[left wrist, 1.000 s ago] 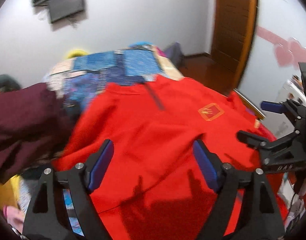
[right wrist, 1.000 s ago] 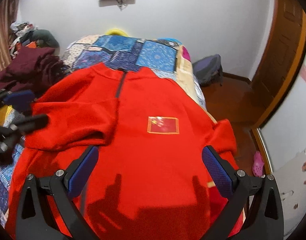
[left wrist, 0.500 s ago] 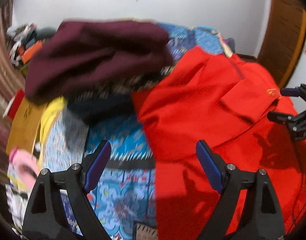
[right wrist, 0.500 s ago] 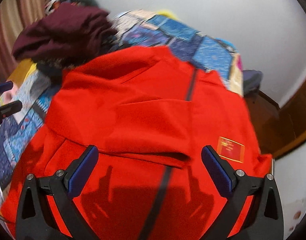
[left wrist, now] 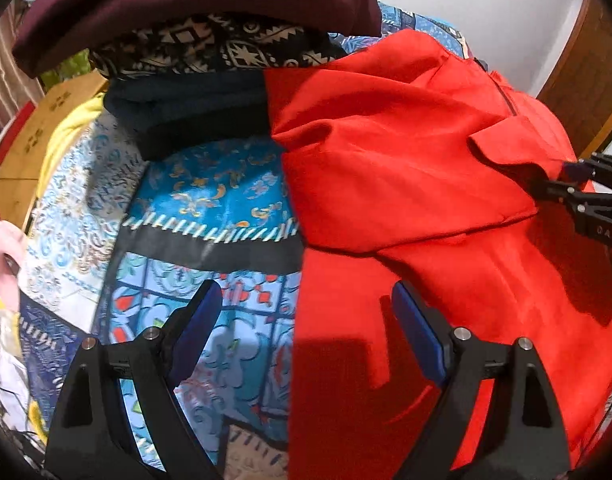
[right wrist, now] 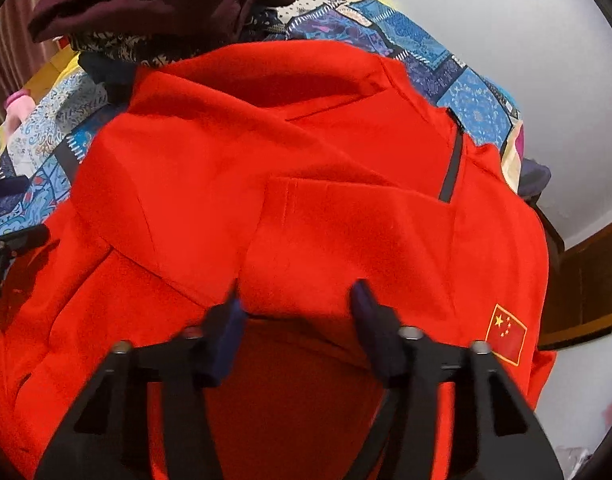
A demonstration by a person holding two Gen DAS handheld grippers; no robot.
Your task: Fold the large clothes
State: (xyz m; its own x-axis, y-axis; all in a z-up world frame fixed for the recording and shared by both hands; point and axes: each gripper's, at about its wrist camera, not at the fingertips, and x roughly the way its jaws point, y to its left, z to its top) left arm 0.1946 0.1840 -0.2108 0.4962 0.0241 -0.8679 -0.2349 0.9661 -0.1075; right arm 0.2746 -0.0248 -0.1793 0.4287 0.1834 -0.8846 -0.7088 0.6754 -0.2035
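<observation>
Red zip-neck fleece top (right wrist: 346,208) spread on patchwork-quilted bed (left wrist: 210,192); folded sleeve bunched between right gripper (right wrist: 296,312) jaws, just closing; left gripper (left wrist: 302,332) jaws wide, straddling hem edge.

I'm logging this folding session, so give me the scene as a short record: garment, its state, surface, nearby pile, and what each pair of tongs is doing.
garment: red jacket with flag patch
state: spread flat, one sleeve folded across the chest
surface: patchwork bedspread
nearby pile: folded clothes, maroon garment on top
left tongs: open, over the jacket's edge, pads touching nothing
right tongs: jaws just been closing, folded cloth bunched between them; firm grip unclear
</observation>
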